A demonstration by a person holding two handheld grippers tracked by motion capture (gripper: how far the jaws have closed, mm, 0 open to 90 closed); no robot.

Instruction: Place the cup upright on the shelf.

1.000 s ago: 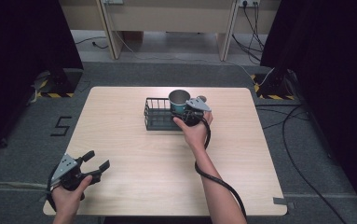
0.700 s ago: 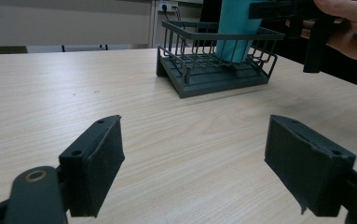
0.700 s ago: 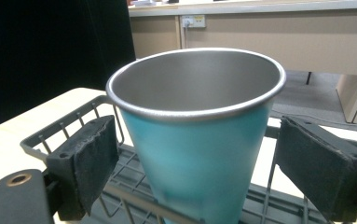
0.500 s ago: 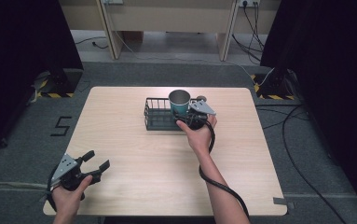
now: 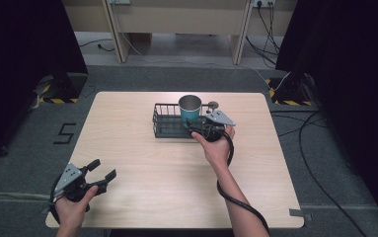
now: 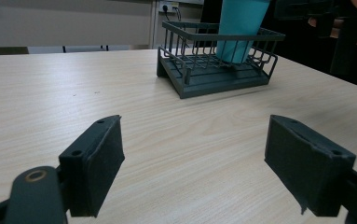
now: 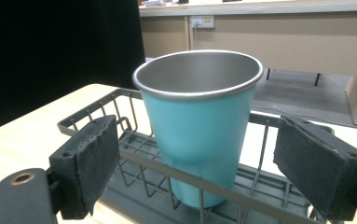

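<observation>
My right gripper (image 5: 196,129) has just been narrowing its jaws, yet stays released, pads clear of the teal cup (image 7: 199,126) standing upright dead ahead in the wire rack (image 5: 166,123). My left gripper (image 5: 101,171) gapes far off.

Pretty plain room tbh. Light wood-grain table (image 5: 142,163) sits on a grey carpeted floor (image 5: 339,197). Black curtains (image 5: 23,44) hang down both sides, left and right, so the edges are really dark. At the back there's a beige desk or bench (image 5: 176,15) on pale legs, with wall sockets (image 5: 263,3) and cables (image 5: 270,29) trailing to the floor. Yellow-black hazard tape (image 5: 53,100) marks the stand bases at both far corners. A "5" (image 5: 64,133) is taped on the carpet left of the table, and a scrap of grey tape (image 5: 299,214) lies near the front right corner. Lighting's even, soft.
</observation>
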